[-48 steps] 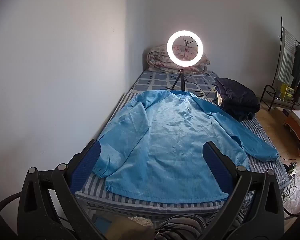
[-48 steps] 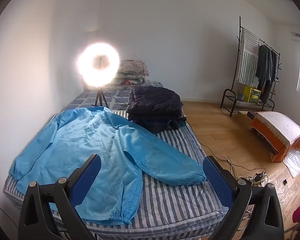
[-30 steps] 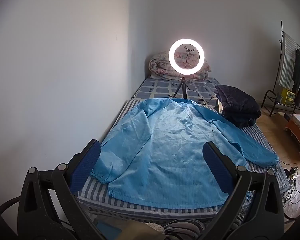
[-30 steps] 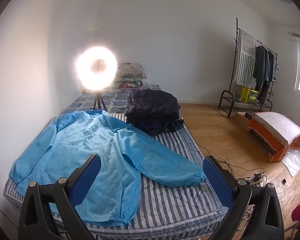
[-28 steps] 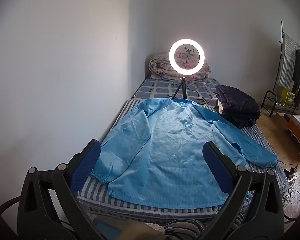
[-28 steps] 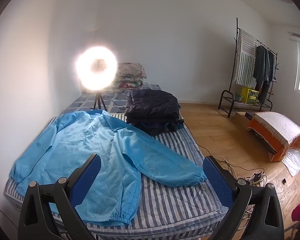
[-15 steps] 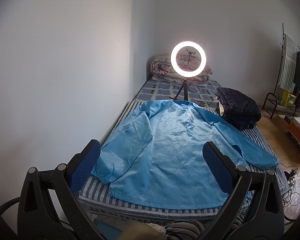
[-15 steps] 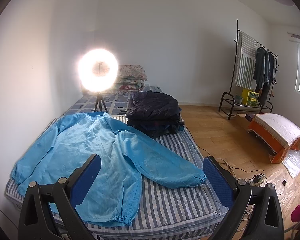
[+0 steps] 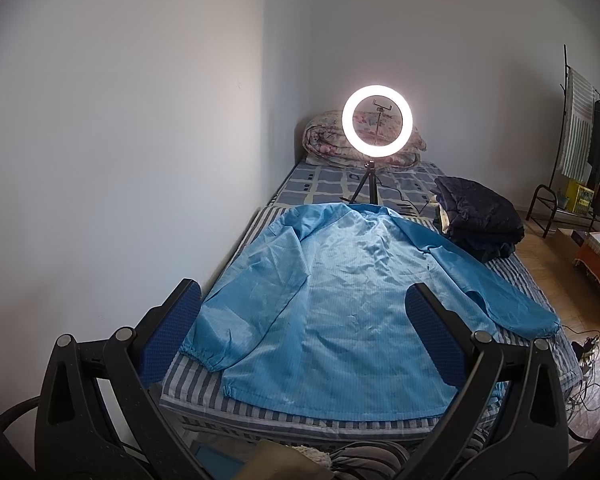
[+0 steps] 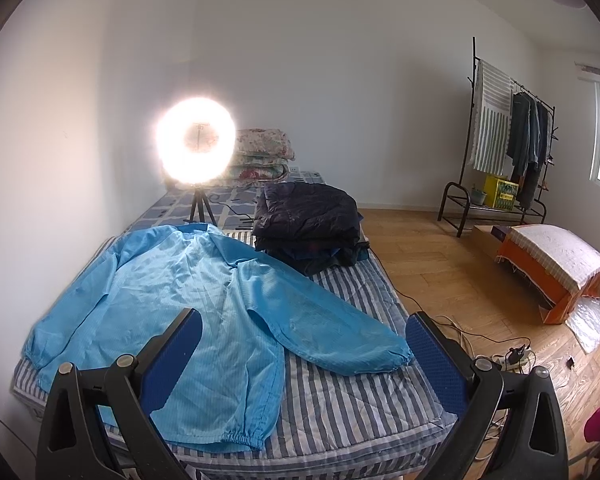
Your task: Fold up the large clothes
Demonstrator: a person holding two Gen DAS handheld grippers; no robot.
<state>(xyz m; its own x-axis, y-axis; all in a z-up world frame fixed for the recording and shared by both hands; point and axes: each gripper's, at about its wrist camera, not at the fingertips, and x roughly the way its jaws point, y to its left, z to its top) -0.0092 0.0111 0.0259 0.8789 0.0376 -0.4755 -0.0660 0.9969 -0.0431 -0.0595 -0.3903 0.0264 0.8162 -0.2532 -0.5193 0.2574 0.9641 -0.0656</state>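
A light blue long-sleeved jacket lies spread flat on the striped mattress, collar toward the far end, hem at the near edge. Its sleeves lie out to either side, the right cuff near the mattress's right side. My left gripper is open, held back from the bed above the hem, holding nothing. My right gripper is also open and empty, hovering near the bed's near right corner.
A lit ring light on a tripod stands past the collar. A stack of dark folded clothes sits at the bed's right edge. Rolled quilts lie at the head. Cables and a power strip lie on the wooden floor; a clothes rack stands behind.
Both grippers have drawn back and tilted slightly, so the bed sits a little lower and farther in view. The jacket has not moved. Both grippers stay open.
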